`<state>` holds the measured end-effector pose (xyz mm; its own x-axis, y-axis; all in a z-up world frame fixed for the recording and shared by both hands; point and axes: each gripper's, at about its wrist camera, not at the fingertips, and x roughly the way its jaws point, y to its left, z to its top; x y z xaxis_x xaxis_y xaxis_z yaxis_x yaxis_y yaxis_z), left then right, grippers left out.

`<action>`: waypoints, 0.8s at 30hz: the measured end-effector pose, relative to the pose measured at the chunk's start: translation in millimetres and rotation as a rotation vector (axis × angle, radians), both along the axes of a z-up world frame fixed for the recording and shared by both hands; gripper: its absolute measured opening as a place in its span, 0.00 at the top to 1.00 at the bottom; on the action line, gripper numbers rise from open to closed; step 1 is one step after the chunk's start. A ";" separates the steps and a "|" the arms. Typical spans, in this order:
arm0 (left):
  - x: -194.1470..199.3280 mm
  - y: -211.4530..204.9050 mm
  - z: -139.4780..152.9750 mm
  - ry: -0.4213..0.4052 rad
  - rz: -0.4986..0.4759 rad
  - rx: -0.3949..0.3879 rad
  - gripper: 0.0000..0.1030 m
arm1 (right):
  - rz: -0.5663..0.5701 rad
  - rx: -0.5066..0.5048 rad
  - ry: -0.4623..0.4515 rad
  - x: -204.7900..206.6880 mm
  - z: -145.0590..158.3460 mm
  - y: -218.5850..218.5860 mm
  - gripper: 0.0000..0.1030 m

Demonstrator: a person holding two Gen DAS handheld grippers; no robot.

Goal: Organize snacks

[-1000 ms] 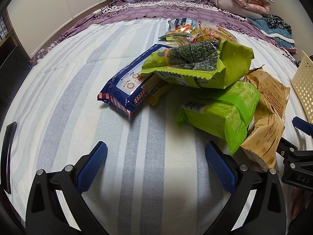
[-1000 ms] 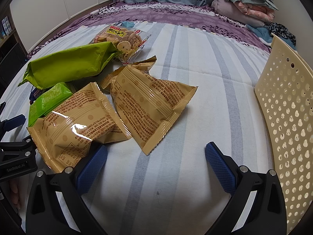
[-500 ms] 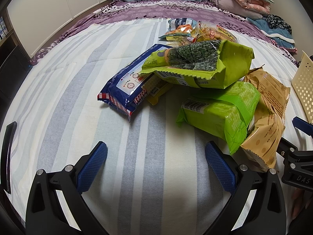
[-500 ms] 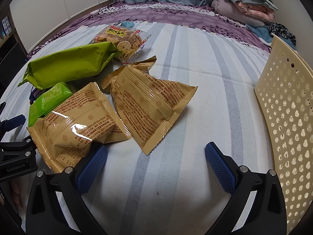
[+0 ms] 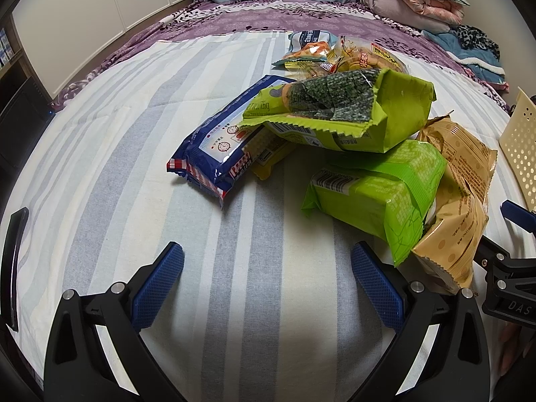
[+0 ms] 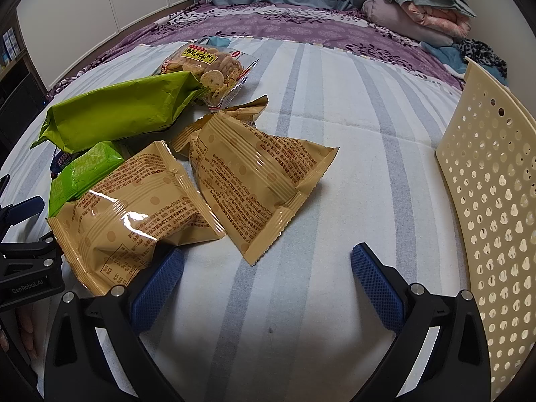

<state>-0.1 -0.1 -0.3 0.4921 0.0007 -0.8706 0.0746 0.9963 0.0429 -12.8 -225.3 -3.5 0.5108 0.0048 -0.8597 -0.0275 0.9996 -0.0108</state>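
A: Where are the snacks?

B: They lie in a pile on the bed (image 5: 100, 154), on the striped sheet. A long green bag with seaweed on it (image 5: 338, 114) sits on top. A blue bag (image 5: 221, 147) pokes out from under it. A smaller green pack (image 5: 378, 191) lies in front, leaning on a tan bag (image 5: 459, 221).

A: Are there more tan bags?

B: Yes. The right view shows two big ones side by side, touching. One is close to the camera (image 6: 134, 214) and one is a bit farther over (image 6: 258, 181). Behind them lies a clear bag of round crackers (image 6: 211, 67), touching the end of the long green bag.

A: What is the left hand-held gripper (image 5: 268, 281) doing?

B: Its two blue fingers are spread wide over bare sheet. It holds nothing.

A: And the right hand-held gripper (image 6: 268, 281)?

B: It is spread wide too, and empty. Its left finger (image 6: 157, 288) is just beside the edge of the near tan bag.

A: What is the yellow thing with holes?

B: A basket (image 6: 492, 207). It stands on the right side of the bed, well apart from the pile.
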 end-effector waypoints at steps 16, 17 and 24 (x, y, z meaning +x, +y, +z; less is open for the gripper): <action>-0.3 0.0 1.4 0.001 -0.004 0.000 0.02 | 0.006 -0.001 0.002 0.9 0.2 0.5 0.05; -1.1 0.3 3.4 0.001 -0.008 -0.003 0.02 | 0.011 0.000 0.002 0.5 0.7 0.0 0.05; -10.0 20.3 24.5 -0.051 -0.010 -0.003 0.02 | 0.013 0.006 -0.008 -15.3 7.7 -4.7 0.05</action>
